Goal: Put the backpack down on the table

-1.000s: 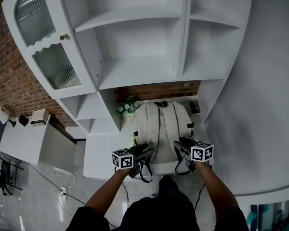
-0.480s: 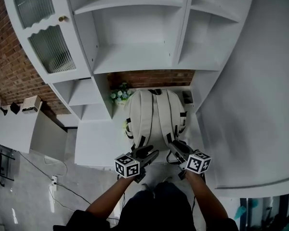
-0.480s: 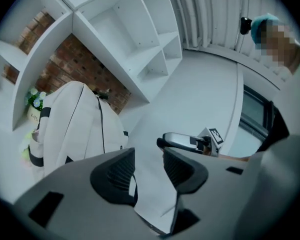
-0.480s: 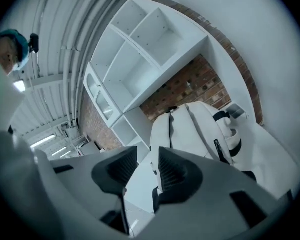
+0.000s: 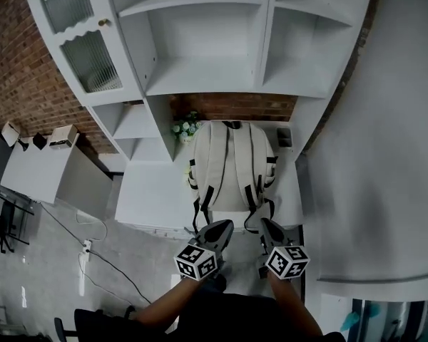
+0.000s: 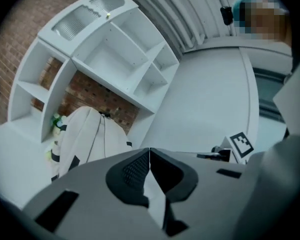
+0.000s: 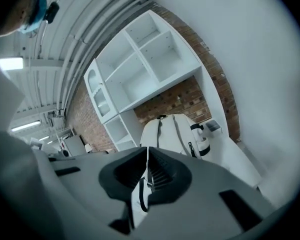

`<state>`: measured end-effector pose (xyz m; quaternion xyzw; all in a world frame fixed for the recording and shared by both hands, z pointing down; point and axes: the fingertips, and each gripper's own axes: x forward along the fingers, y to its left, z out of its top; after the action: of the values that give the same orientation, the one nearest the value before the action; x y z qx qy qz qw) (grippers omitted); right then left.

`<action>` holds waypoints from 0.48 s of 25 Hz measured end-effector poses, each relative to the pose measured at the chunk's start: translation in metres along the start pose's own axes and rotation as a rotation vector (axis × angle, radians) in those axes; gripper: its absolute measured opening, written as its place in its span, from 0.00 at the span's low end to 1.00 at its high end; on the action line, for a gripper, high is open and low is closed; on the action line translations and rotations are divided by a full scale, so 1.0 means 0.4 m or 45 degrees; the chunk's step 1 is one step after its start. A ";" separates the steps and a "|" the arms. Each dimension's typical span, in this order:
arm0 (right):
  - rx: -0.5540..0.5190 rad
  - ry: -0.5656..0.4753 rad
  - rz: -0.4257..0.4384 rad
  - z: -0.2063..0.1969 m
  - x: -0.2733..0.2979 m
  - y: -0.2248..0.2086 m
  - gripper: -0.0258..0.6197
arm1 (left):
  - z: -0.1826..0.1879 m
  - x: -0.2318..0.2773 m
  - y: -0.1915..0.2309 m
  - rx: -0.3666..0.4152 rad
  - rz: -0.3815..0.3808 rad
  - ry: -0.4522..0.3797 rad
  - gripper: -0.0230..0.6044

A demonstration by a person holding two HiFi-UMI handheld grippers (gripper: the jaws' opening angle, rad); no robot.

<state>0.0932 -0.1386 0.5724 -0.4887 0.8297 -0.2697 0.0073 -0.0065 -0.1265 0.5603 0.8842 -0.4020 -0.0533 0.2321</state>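
Note:
The cream backpack (image 5: 232,166) with black straps lies on the white table (image 5: 146,198), straps side up, its top toward the brick wall. Its loose strap ends hang over the table's near edge. My left gripper (image 5: 225,226) and right gripper (image 5: 265,224) hover side by side off that edge, apart from the bag. Both are closing to shut, pads together with nothing between them. In the left gripper view the left gripper (image 6: 149,149) points past the backpack (image 6: 85,134), which sits left of centre. In the right gripper view the right gripper (image 7: 147,148) points at the backpack (image 7: 172,129).
A white shelf cabinet (image 5: 200,70) rises behind the table against the brick wall. A flower bunch (image 5: 184,128) stands left of the bag's top and a small grey item (image 5: 284,137) right of it. A white wall (image 5: 371,155) closes the right side. A cable (image 5: 85,246) lies on the floor.
Both grippers drew back from the backpack's lower end toward the person and off the table's edge. Their jaws went from open to shut. The backpack stayed on the table.

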 end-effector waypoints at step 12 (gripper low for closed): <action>-0.281 0.068 0.008 -0.111 -0.287 0.046 0.08 | -0.144 -0.082 -0.304 0.147 0.302 -0.027 0.07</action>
<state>0.1262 -0.0185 0.5733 -0.4766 0.8557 -0.1896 -0.0676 0.0708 -0.0120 0.5531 0.8416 -0.5087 -0.0117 0.1812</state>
